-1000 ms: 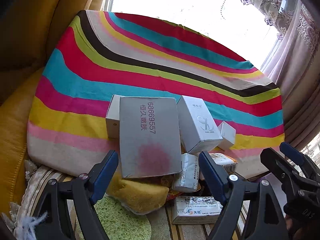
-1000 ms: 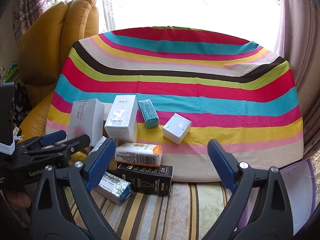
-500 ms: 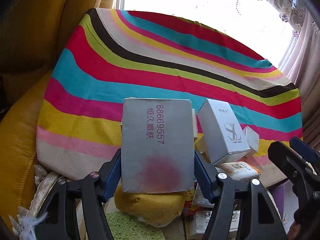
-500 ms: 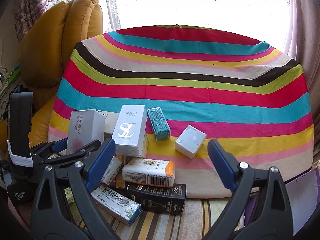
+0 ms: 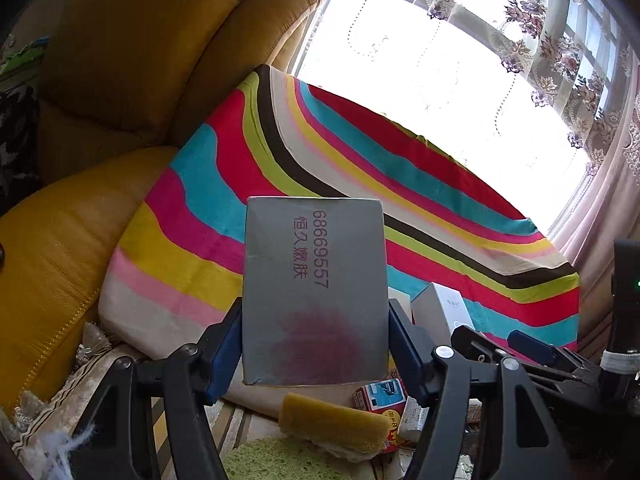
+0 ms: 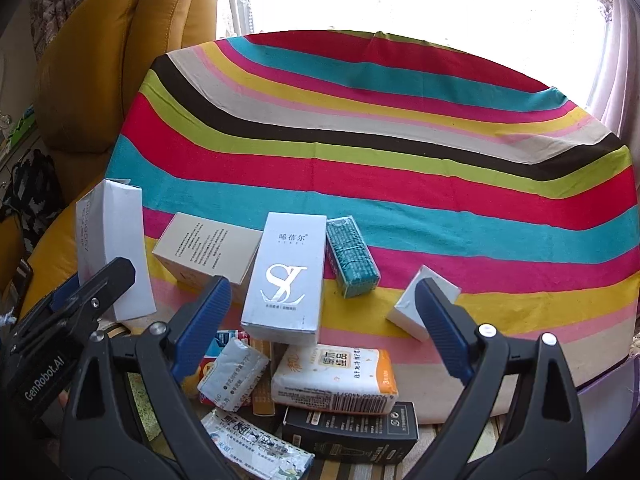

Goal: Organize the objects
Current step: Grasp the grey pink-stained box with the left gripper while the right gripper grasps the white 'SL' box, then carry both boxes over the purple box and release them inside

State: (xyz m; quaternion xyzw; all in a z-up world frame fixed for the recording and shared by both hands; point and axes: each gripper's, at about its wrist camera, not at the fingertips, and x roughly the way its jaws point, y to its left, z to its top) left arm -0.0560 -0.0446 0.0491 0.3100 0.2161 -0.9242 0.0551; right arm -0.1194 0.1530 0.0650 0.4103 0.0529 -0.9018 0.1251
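My left gripper [image 5: 314,344] is shut on a grey-white box [image 5: 314,292] printed 68669557 and holds it lifted above the near edge of the striped cushion [image 5: 304,160]. The same box [image 6: 114,248] shows at the left of the right wrist view, held upright. My right gripper [image 6: 322,320] is open and empty, hovering over the pile in front of a white SL box [image 6: 286,280]. Beside that box lie a beige box [image 6: 206,252], a teal packet [image 6: 351,262] and a small white box [image 6: 416,300].
Below the cushion's edge lie a tissue pack [image 6: 336,376], a black box [image 6: 352,432], small packets [image 6: 232,372] and, in the left wrist view, a yellow sponge [image 5: 332,424] on a green one [image 5: 280,460]. A yellow sofa [image 5: 60,240] is at the left.
My left gripper closed on the grey-white box and lifted it up and off the pile. The right gripper moved closer over the pile and stayed open.
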